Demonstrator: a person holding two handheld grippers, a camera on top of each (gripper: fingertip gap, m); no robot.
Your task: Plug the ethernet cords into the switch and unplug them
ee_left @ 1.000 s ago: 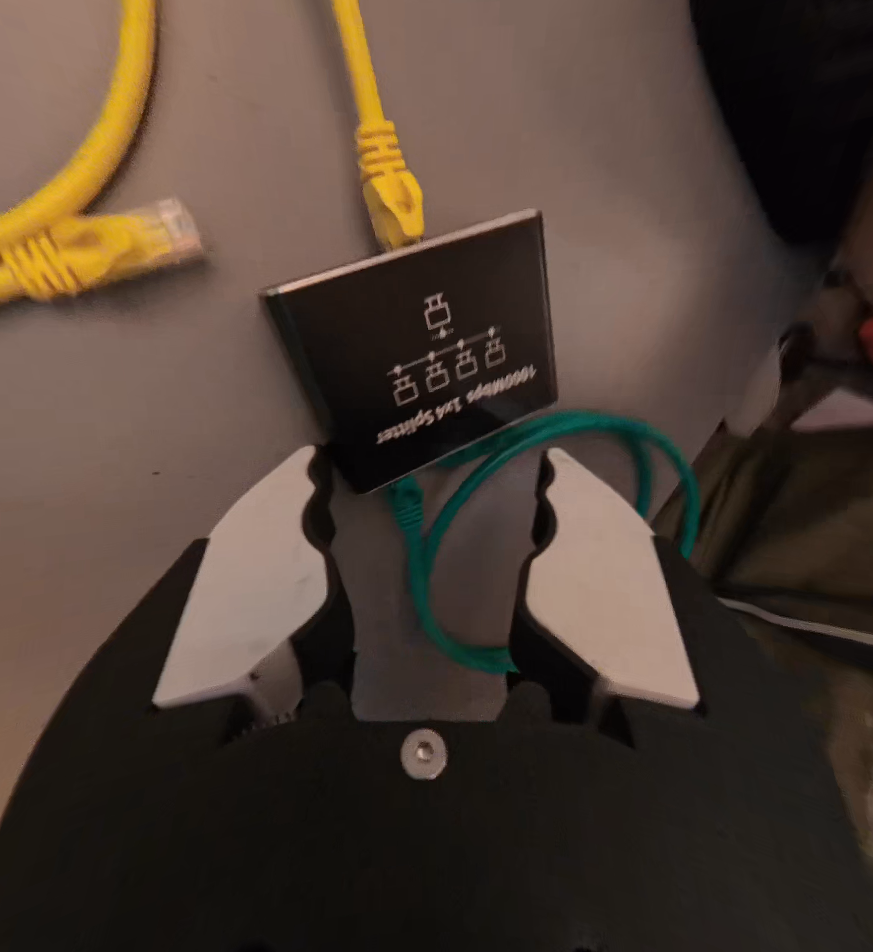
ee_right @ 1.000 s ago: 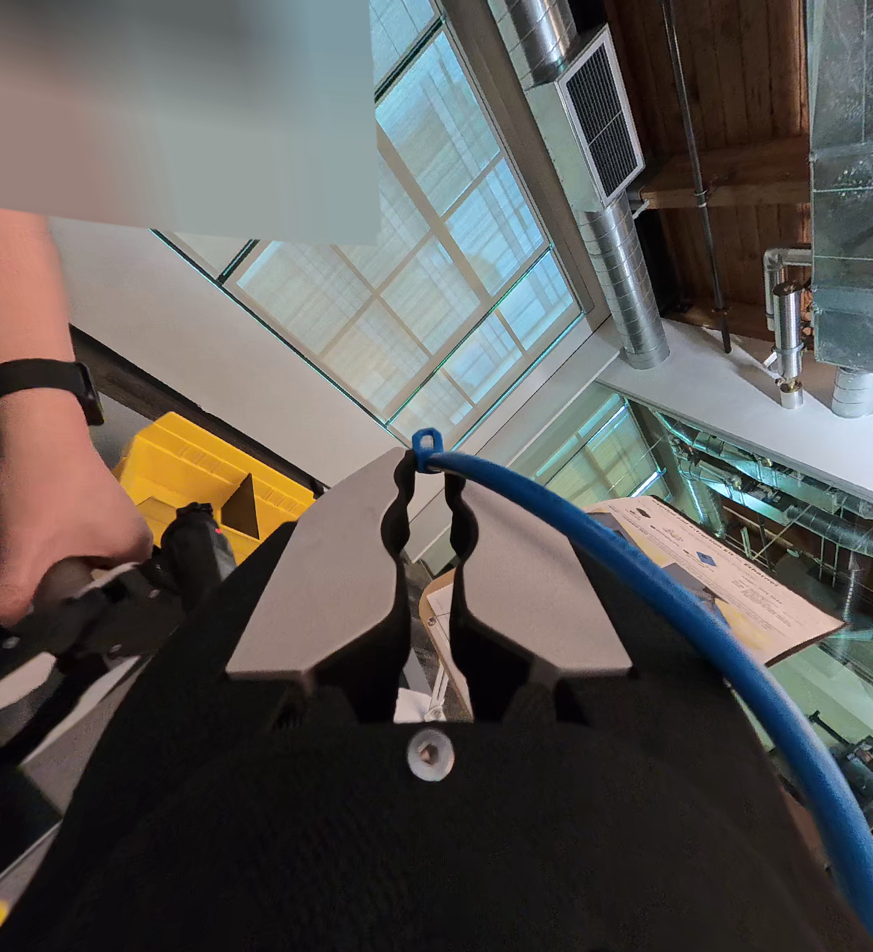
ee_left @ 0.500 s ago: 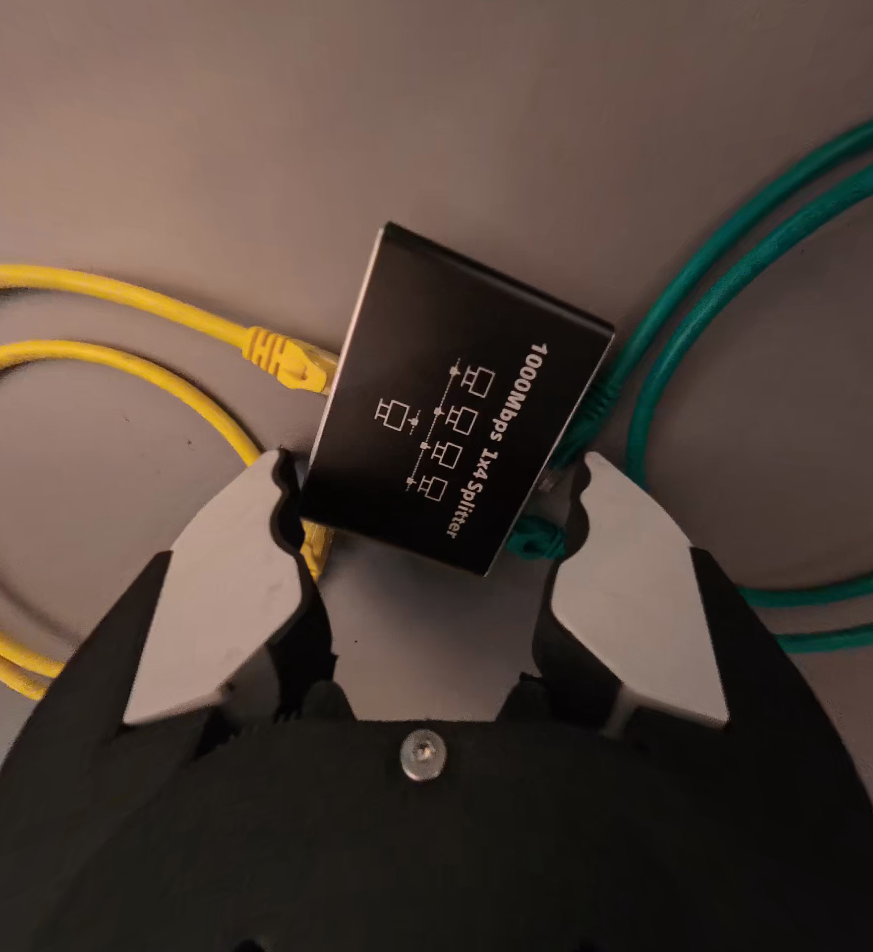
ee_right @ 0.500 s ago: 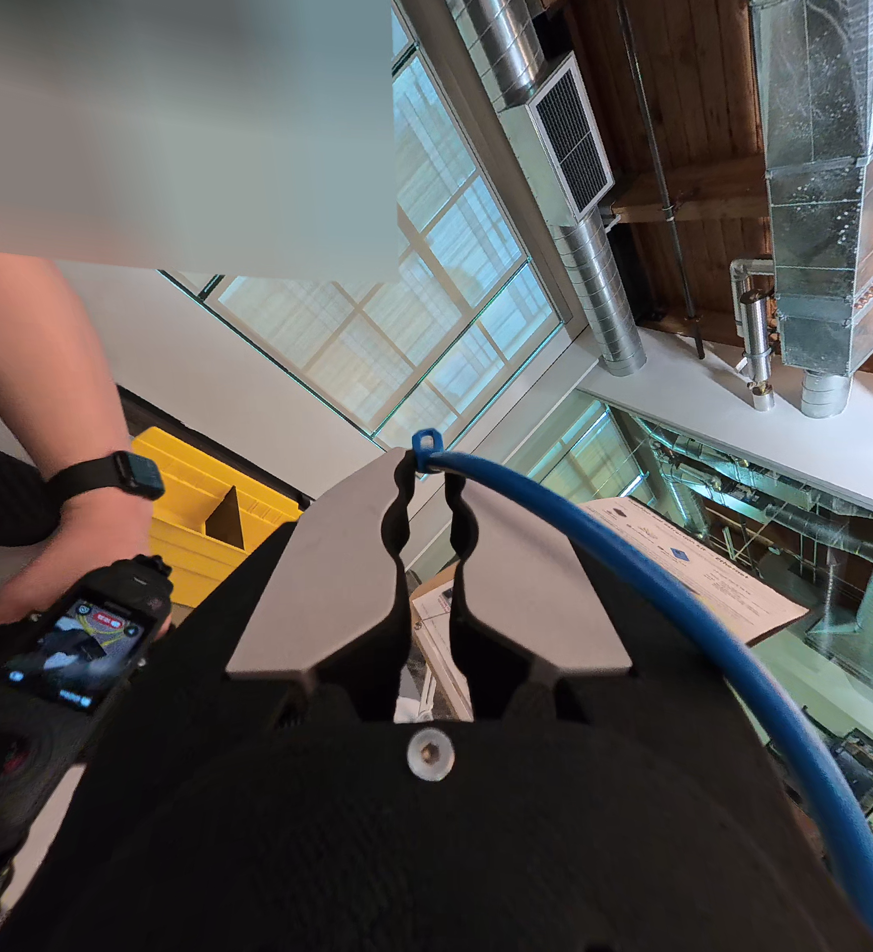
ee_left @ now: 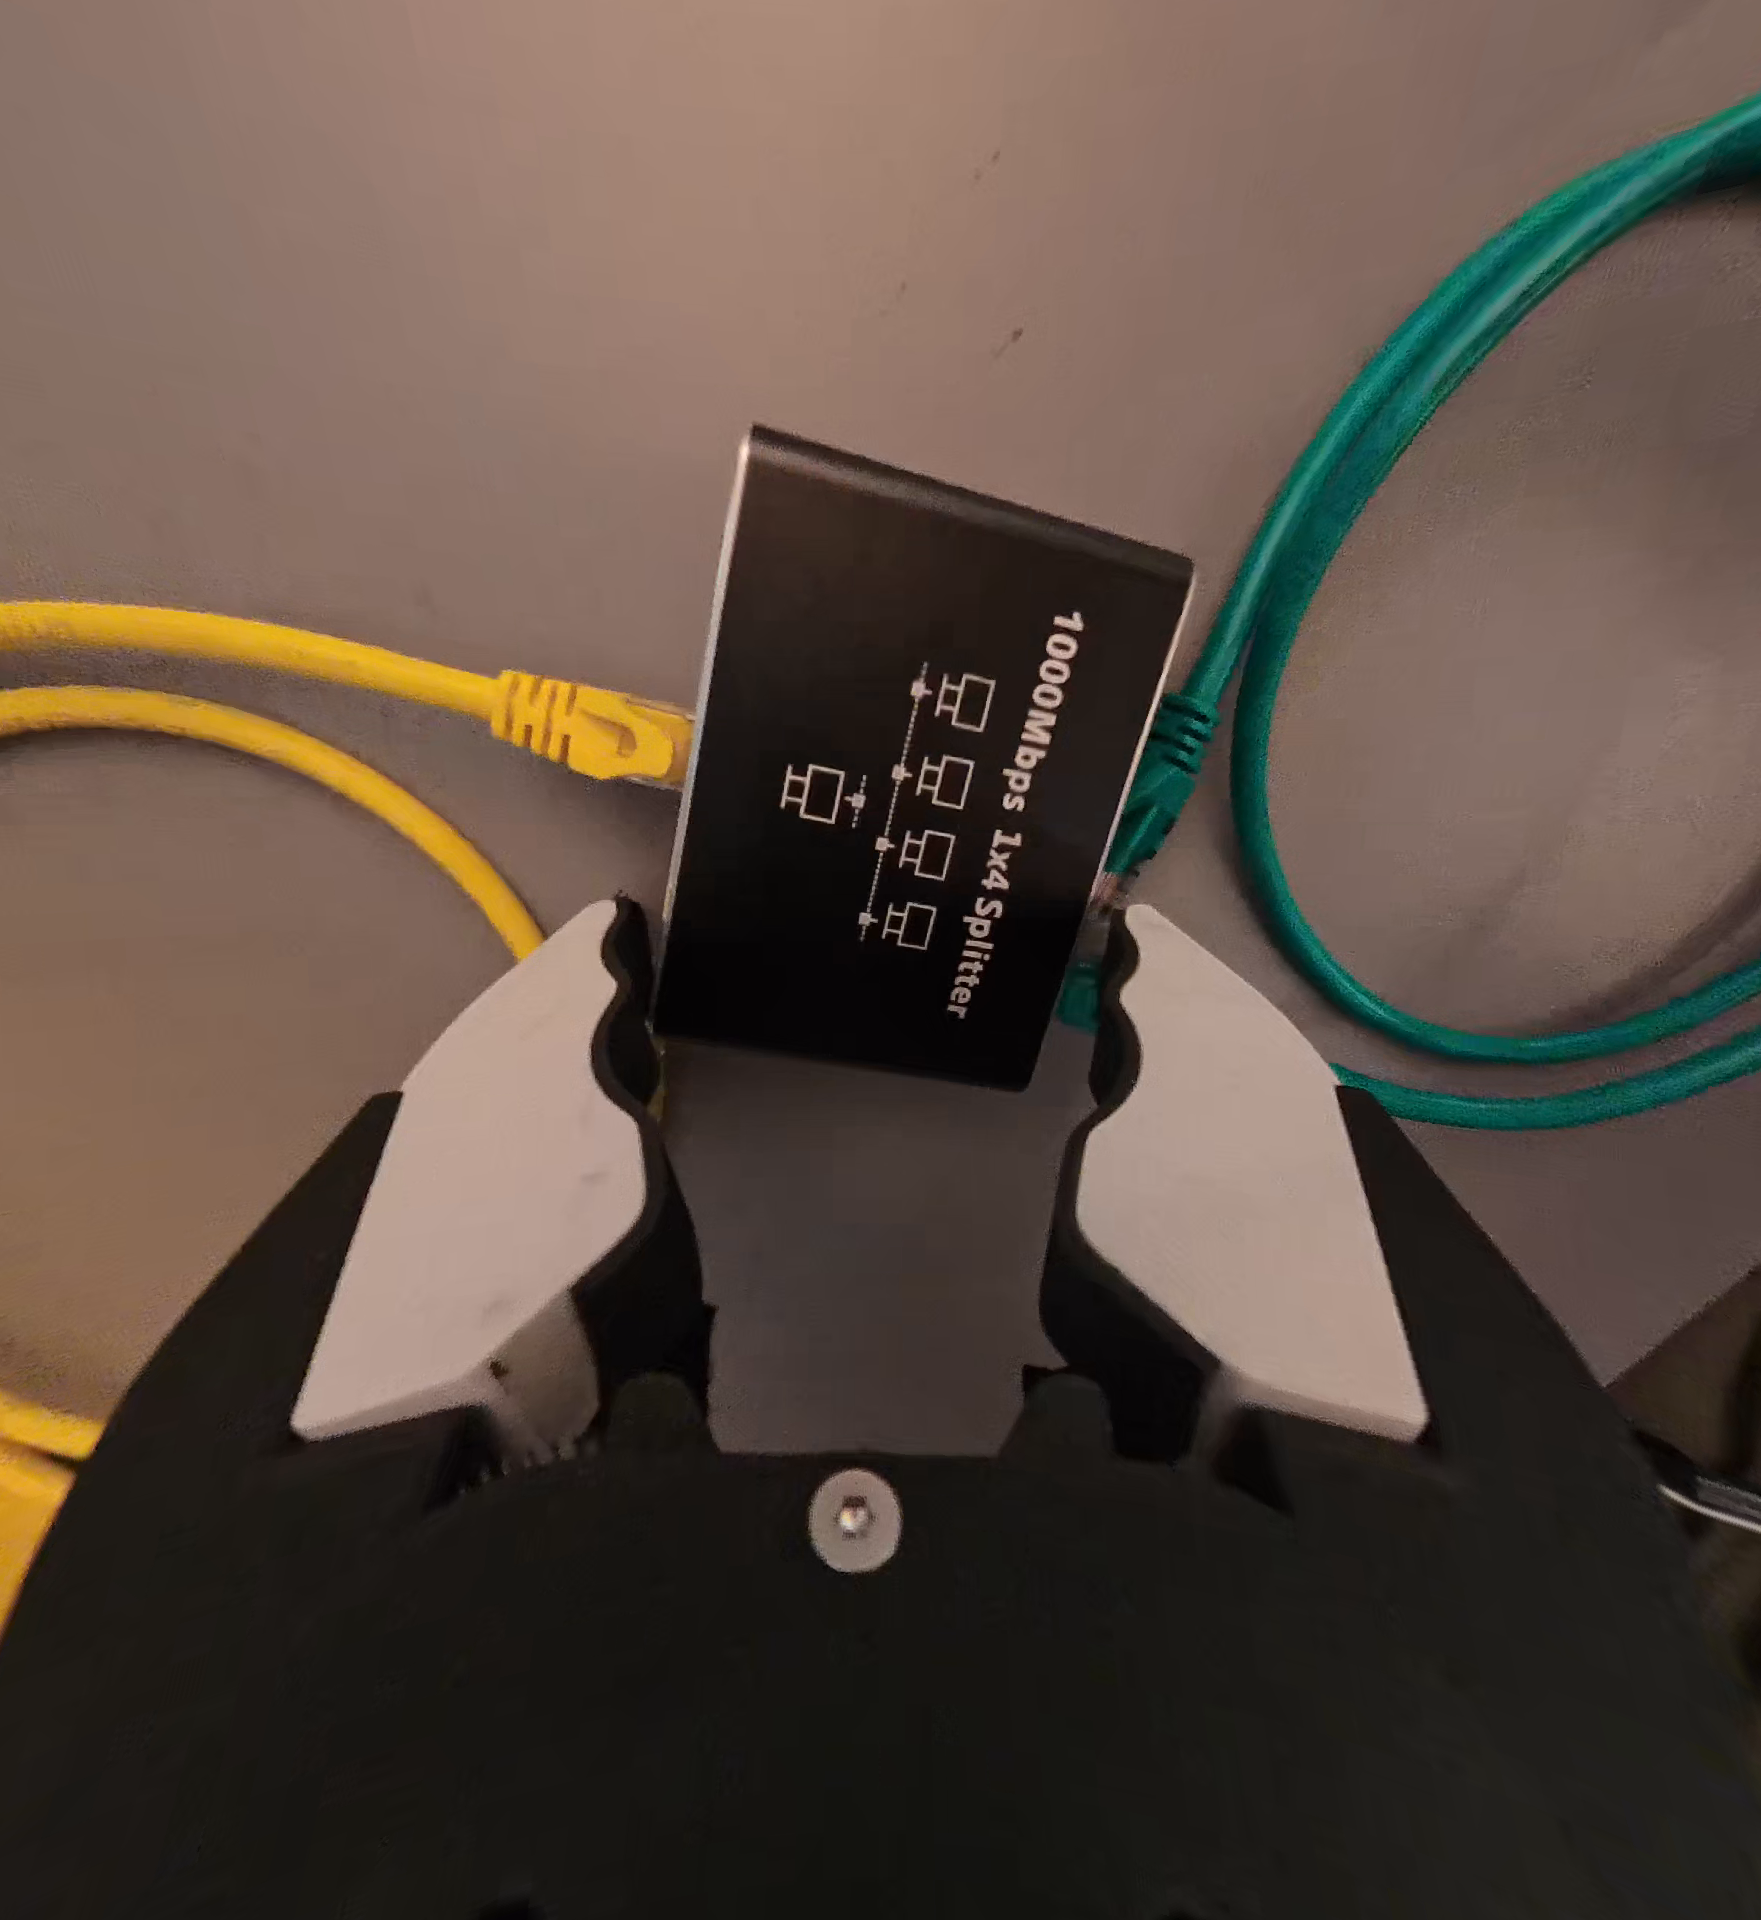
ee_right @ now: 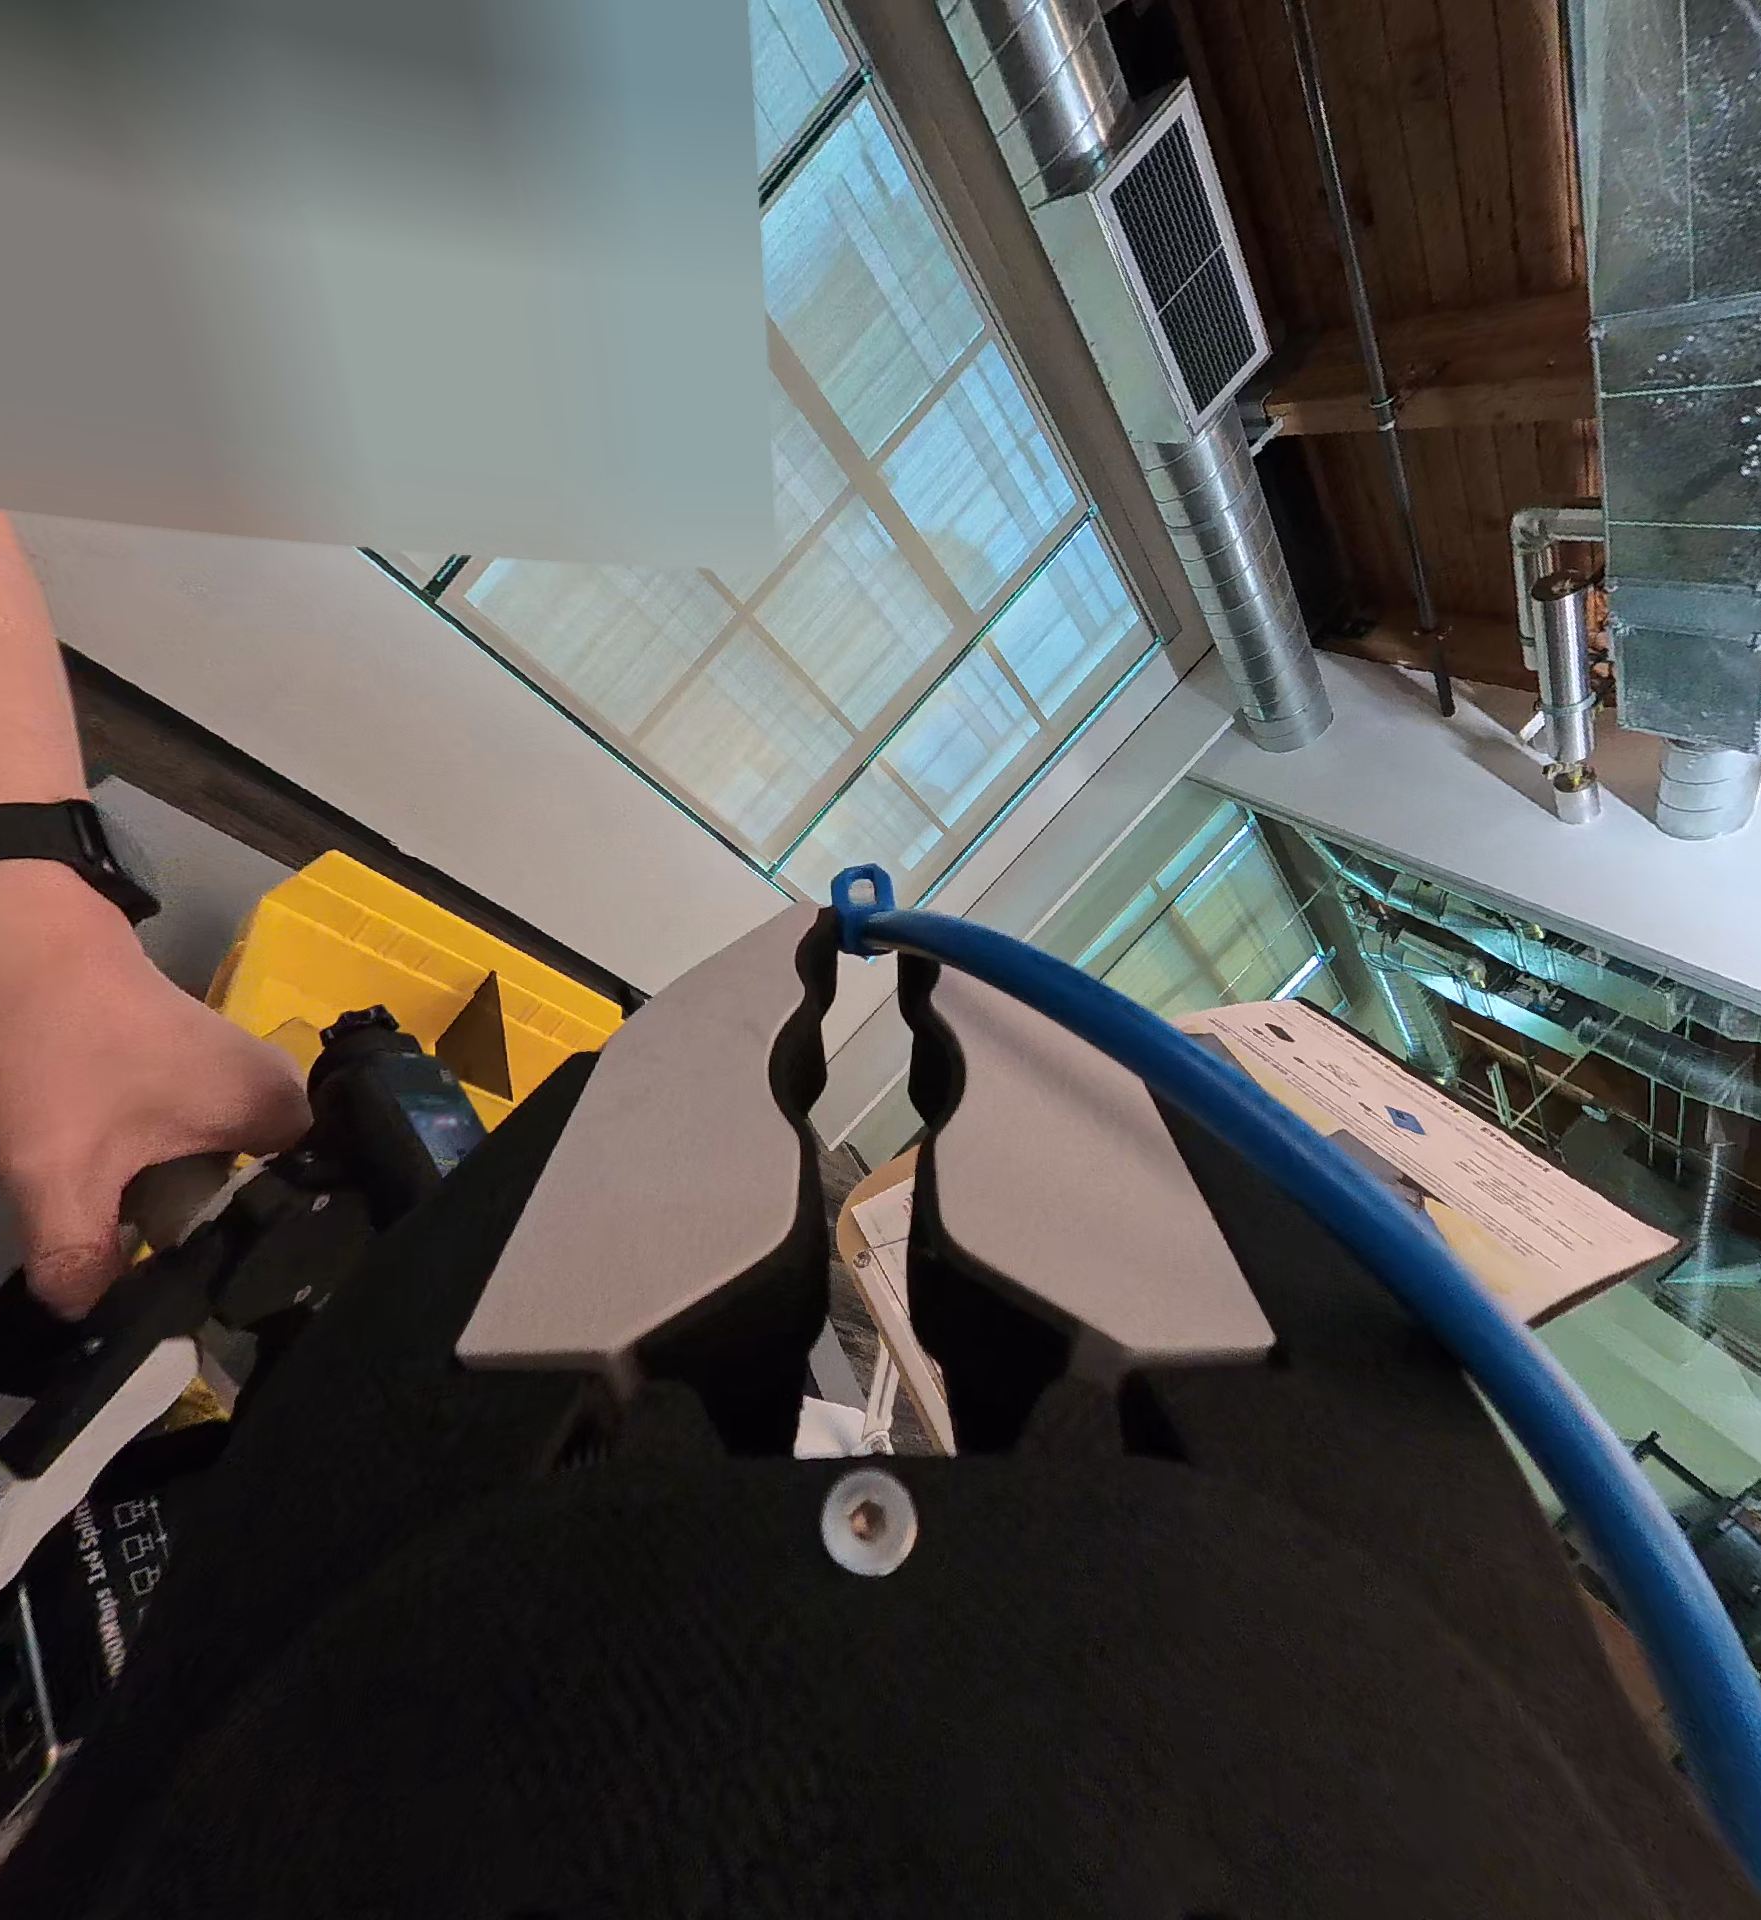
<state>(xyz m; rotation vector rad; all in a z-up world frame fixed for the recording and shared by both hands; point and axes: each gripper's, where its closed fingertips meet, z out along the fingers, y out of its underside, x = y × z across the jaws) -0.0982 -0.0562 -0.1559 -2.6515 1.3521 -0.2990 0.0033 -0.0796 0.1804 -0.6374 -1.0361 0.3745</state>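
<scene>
Left wrist view dim, warm-toned; grey surface [ee_left: 440, 312] shadowed, yellow cable [ee_left: 232, 665] soft at left edge. Right wrist view bright, daylight through windows [ee_right: 907, 582]; wide-angle bending at edges, blue cable [ee_right: 1375, 1226] sharp.

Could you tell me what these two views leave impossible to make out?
- Left wrist view: the switch hides its own ports, so whether the yellow cord or green cord is seated is unclear.
- Right wrist view: the blue cord runs off the frame's bottom edge; its plug's tip is too small to read.
- Right wrist view: a blur patch covers the upper left.
</scene>
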